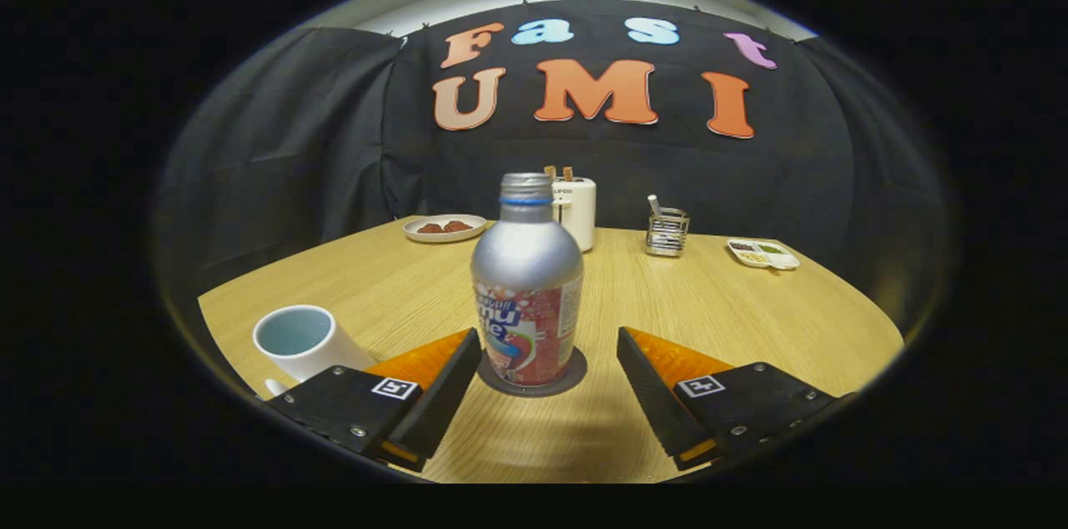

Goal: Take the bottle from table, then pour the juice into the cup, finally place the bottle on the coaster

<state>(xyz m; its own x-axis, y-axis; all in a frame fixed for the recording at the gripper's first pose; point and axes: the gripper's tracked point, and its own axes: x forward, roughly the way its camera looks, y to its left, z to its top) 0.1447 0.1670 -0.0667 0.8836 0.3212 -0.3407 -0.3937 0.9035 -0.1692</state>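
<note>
The gripper (549, 350) is released, its two fingers spread wide with the jaws apart and neither touching anything. Just ahead of them, in line with the gap between the fingertips, the silver aluminium bottle with a red printed label (526, 287) stands upright on a dark round coaster (576, 372), which lies on the light wooden table (751, 320) toward its near edge; the bottle's threaded neck carries no cap. Beside the outer face of the left finger, near the table's left edge, sits a white ceramic cup with a pale blue inside (302, 340), tilted a little in this fisheye view and well apart from the bottle. Beyond the bottle, toward the far edge, a white toaster with two slices poking out of its top (577, 208) stands partly hidden behind the bottle's shoulder. To its left lies a white round plate with brown pieces of food (444, 227); to its right stands a small wire rack (667, 230), and further right, close to the far right corner, a white divided dish with small portions (763, 253).
</note>
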